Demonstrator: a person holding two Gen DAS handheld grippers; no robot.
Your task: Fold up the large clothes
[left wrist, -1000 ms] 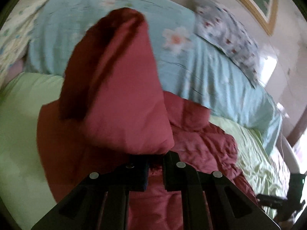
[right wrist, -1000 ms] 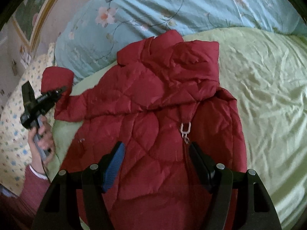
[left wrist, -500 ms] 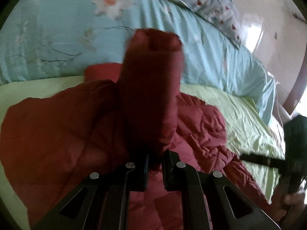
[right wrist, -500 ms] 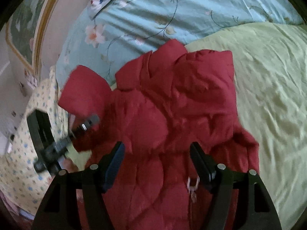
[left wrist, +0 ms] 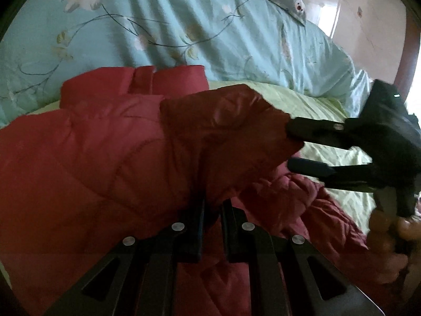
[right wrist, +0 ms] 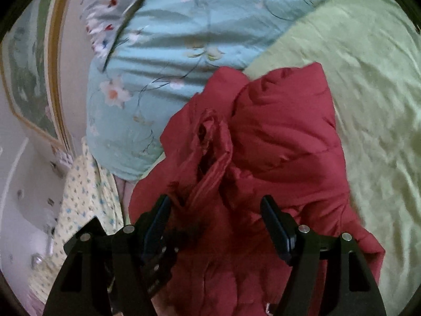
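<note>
Left wrist view: red padded jacket (left wrist: 86, 158) spread on a pale green sheet (left wrist: 310, 105), one sleeve (left wrist: 223, 137) drawn across its body and pinched at the fabric edge by the clenched left gripper (left wrist: 211, 210), jaws pressed together on the cloth. Seen only from this side: the right gripper (left wrist: 294, 146) reaching in from the right edge, its two dark fingers parted and level with the sleeve's cuff, nothing between them, with the bare hand (left wrist: 389, 234) wrapped round its handle below. Right wrist view: same jacket (right wrist: 284, 142) bunched against a light blue floral quilt (right wrist: 189, 39), collar end nearest the quilt, sleeve opening (right wrist: 208, 142) gaping straight ahead of the released right gripper (right wrist: 214, 210), pointing steeply down over the cloth without gripping it. Shown here alone: a framed picture (right wrist: 29, 73) on the wall at left, a flowered pillow (right wrist: 110, 13) above the quilt, and part of the left gripper's dark body (right wrist: 158, 263) low between the jaws.
</note>
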